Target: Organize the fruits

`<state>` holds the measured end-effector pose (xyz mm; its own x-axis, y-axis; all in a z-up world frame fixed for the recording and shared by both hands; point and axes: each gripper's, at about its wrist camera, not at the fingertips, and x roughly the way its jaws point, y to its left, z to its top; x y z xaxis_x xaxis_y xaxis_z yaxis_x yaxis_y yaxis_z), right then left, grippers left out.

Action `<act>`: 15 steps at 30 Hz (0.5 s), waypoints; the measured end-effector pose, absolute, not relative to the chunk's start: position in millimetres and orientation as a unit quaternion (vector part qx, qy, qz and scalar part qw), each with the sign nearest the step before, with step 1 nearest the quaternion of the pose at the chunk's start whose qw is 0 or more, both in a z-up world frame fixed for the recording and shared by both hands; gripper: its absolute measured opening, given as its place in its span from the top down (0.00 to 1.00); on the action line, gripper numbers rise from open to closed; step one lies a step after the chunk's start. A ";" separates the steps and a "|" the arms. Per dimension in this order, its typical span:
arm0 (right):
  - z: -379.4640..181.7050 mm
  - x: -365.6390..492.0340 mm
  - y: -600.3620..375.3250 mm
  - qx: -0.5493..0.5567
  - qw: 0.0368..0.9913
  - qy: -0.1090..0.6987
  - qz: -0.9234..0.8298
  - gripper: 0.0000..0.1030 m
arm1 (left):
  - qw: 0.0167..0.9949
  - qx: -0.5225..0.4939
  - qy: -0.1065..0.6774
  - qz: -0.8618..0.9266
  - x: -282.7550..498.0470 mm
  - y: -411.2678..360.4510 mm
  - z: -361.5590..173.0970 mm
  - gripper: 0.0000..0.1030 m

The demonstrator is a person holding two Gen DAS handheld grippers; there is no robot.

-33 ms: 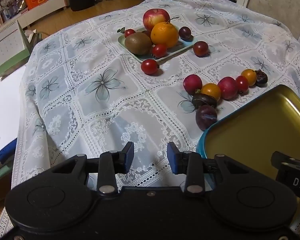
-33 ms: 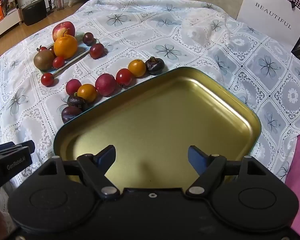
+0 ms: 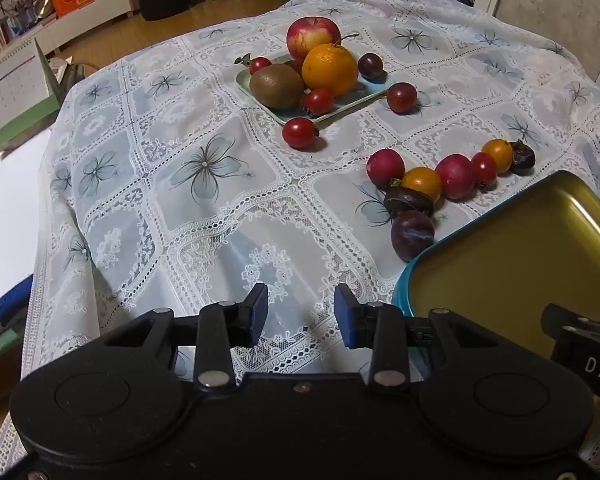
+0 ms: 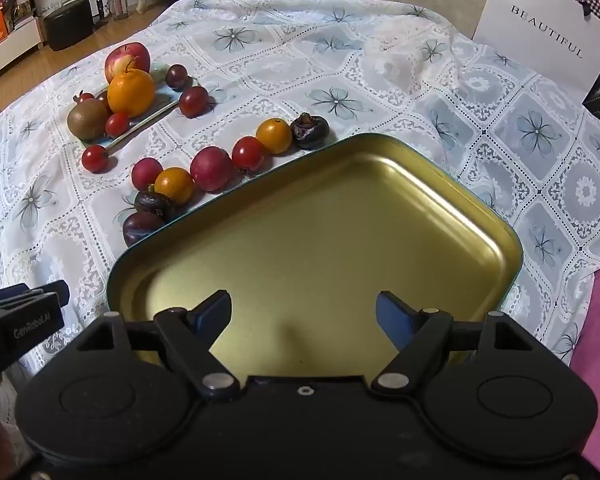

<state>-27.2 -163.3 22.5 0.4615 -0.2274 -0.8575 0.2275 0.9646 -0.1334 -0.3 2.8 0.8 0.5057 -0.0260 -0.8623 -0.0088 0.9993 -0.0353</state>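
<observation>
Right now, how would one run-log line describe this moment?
left gripper: open, empty, over cloth | right gripper: open, empty, over gold tray | tray: no fruit | loose fruit row: beside tray | small plate: apple, orange, kiwi

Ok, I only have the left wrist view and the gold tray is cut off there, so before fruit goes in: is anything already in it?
Observer: No. The right wrist view shows the whole gold tray, and it is bare inside.
Operator: And the right tool?
Observer: The right tool hovers over the tray's near part, open, with nothing between its fingers.
Operator: Anything past the tray?
Observer: A white paper bag printed BEAUTIFUL stands at the cloth's far right edge.
</observation>
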 end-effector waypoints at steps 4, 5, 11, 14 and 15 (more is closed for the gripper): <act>21.8 -26.0 -163.4 0.001 0.854 0.503 -0.133 0.21 | 0.865 -0.028 0.500 -0.011 -0.3 10.0 0.7 0.56; 21.7 -25.8 -163.6 0.001 0.854 0.504 -0.133 0.21 | 0.865 -0.027 0.501 -0.011 1.3 9.5 0.5 0.56; 20.0 -25.4 -163.4 0.003 0.853 0.504 -0.134 0.21 | 0.867 -0.006 0.497 -0.006 -0.2 1.0 -0.2 0.56; 21.3 -25.1 -163.9 0.004 0.852 0.507 -0.133 0.21 | 0.867 -0.007 0.499 -0.006 0.2 1.5 -0.6 0.56; 21.5 -25.5 -163.9 0.005 0.852 0.507 -0.133 0.21 | 0.867 -0.008 0.499 -0.006 0.2 2.0 -0.5 0.56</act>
